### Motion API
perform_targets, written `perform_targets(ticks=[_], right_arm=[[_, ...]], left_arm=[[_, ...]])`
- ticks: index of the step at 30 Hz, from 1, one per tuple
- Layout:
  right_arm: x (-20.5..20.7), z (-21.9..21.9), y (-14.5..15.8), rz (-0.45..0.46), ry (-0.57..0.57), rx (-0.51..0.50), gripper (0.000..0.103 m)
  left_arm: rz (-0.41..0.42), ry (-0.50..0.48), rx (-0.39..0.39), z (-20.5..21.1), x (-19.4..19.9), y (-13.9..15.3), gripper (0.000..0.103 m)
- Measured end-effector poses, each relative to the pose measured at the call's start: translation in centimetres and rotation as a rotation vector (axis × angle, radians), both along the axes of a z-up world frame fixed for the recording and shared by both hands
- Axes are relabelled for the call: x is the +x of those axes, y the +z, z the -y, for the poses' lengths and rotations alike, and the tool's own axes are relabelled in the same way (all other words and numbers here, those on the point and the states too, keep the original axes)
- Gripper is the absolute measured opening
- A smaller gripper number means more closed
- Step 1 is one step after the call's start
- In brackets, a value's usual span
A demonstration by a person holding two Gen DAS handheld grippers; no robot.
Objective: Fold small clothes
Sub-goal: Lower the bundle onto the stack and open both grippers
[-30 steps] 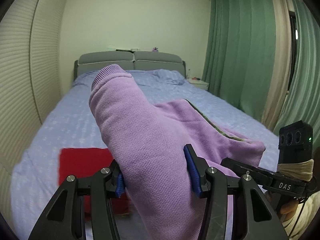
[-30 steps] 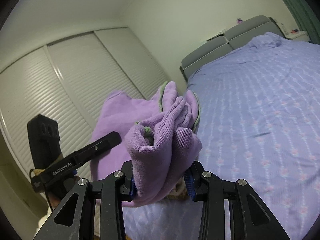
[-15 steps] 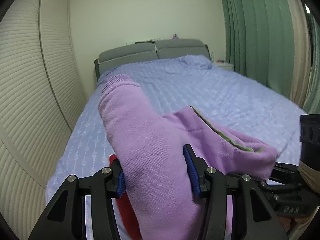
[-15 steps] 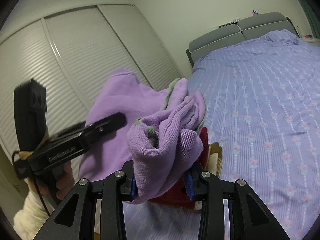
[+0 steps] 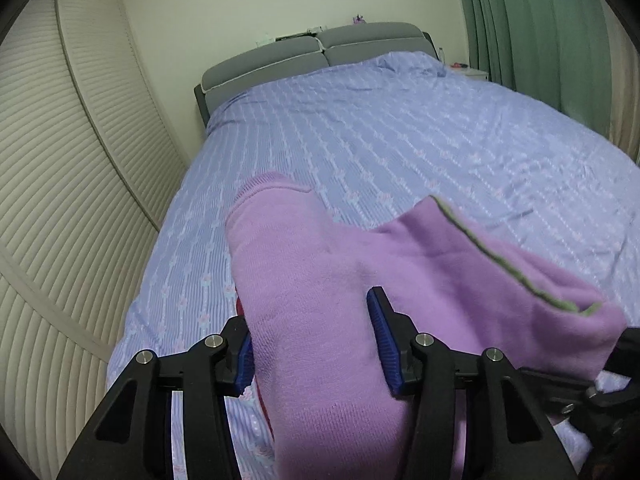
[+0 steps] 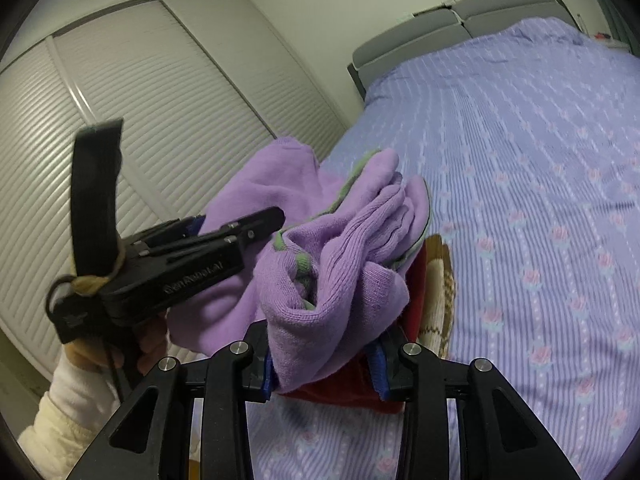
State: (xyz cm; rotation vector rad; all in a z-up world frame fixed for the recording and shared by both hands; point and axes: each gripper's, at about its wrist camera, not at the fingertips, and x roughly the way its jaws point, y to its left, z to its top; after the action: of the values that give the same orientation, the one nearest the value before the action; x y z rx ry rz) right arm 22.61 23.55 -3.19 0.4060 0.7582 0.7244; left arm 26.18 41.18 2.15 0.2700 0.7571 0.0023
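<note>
Bedroom: bed with lilac flower-print cover (image 5: 400, 148), grey padded headboard (image 5: 316, 50) at upper centre, cream louvred wardrobe doors (image 5: 60, 200) along the left, green curtains (image 5: 532, 20) at upper right.

Left gripper (image 5: 316, 344), lower centre of its view: blue-padded fingers (image 5: 382, 336) pinching a fold of the soft lilac knitted garment with green edging (image 5: 360, 280). The cloth rises forward as a rounded cuff and stretches right toward the lower right edge, held above the bed.

Right gripper (image 6: 324, 364), lower centre of its view: fingers pressed onto a bunched, ribbed end of the same garment (image 6: 340, 264). The left gripper (image 6: 240, 236) shows at mid-left there, gripped by a hand in a cream sleeve (image 6: 144, 344).

Red folded cloth (image 6: 408, 320) directly below the bunch, on the bed, over a tan patterned item (image 6: 440, 280).
</note>
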Motion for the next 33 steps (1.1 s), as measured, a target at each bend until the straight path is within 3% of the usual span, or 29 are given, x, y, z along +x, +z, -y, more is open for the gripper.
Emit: perform_targets(ticks=[4,7,11,14,19,21,23,27,33], right_arm=[[0.2,1.2,-0.2,-0.089,0.017,0.054,0.043],[-0.3,2.1,0.5,-0.079,0.028,0.088,0.055],[0.1,1.8,1.3,-0.040,0.037,0.086,0.056],[0.4,2.2,1.4,-0.045,0.040,0.113,0.056],[0.9,2.8,1.0,-0.094,0.019,0.162,0.056],[0.8,3.5,1.0,-0.121,-0.009,0.189,0.057],[0.8,4.3,1.1,-0.114,-0.049,0.213,0.067],[1.0,4.3,1.7,-0.045,-0.073,0.122,0.067],[1.0,3.5,-0.5,-0.094,-0.044,0.062,0.067]], left_arm=[[0.014,0.039,-0.009,-1.2,-0.3,0.2,0.062],[0.033,0.073,-0.028,-1.8,-0.9,0.9,0.062],[0.156,0.128,-0.097,-2.8,-4.4,4.0,0.068],[0.211,0.144,-0.155,-2.7,-8.2,4.8,0.068],[0.173,0.200,-0.116,-1.9,-10.1,2.3,0.060],[0.143,0.226,-0.147,-2.5,-10.1,0.8,0.060],[0.146,0.238,-0.192,-3.2,-10.4,0.1,0.060],[0.154,0.280,-0.202,-4.5,-10.8,-1.0,0.061],[0.146,0.305,-0.214,-5.7,-10.8,-1.6,0.065]])
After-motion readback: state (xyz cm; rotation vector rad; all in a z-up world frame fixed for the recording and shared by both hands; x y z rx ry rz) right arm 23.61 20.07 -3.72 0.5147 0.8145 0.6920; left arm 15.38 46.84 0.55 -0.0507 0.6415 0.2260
